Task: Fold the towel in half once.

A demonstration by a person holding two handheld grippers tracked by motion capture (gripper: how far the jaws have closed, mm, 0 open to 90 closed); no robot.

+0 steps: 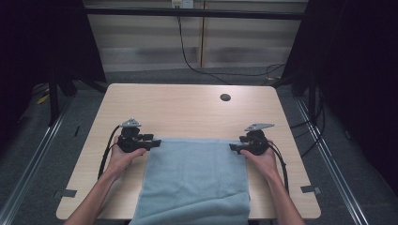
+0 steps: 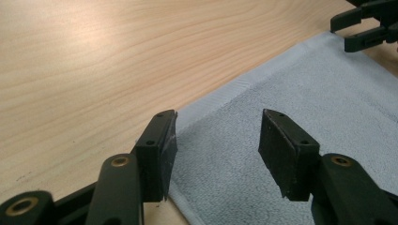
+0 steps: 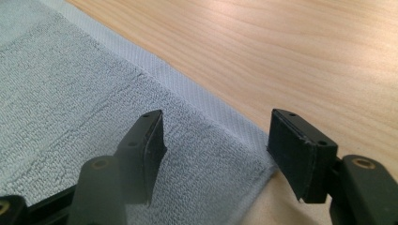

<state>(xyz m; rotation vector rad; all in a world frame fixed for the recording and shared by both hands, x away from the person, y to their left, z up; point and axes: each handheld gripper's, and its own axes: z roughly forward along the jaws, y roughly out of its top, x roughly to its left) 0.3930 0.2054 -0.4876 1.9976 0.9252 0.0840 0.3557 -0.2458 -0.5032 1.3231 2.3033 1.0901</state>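
A light blue towel [image 1: 195,183] lies flat on the pale wooden table [image 1: 187,108], filling the lower middle of the high view; its near end runs off the bottom of the frame at the table's front edge, and its far edge runs straight across the middle of the frame. A small dark round hole [image 1: 225,97] sits in the table top toward the upper right, well apart from the towel.

The left gripper [image 1: 154,142] is held in the person's left hand [image 1: 123,157] at the towel's far left corner, at centre left of the high view. In the left gripper view its fingers [image 2: 162,157] stand apart with nothing between them but the cloth below: the towel's corner and hemmed edge lie right under the left finger, and the right finger hangs over the towel. Whether the tips touch the cloth cannot be told. The other gripper's fingers show in the upper right corner of that view, also at the towel's edge.

The right gripper [image 1: 234,148] is held in the person's right hand [image 1: 260,159] at the towel's far right corner, at centre right of the high view. In the right gripper view its fingers [image 3: 295,150] are likewise spread wide, one over the towel's woven band and the other over the corner where cloth gives way to bare wood.

A black cable [image 1: 105,152] trails from the left gripper along the forearm, toward the lower left.
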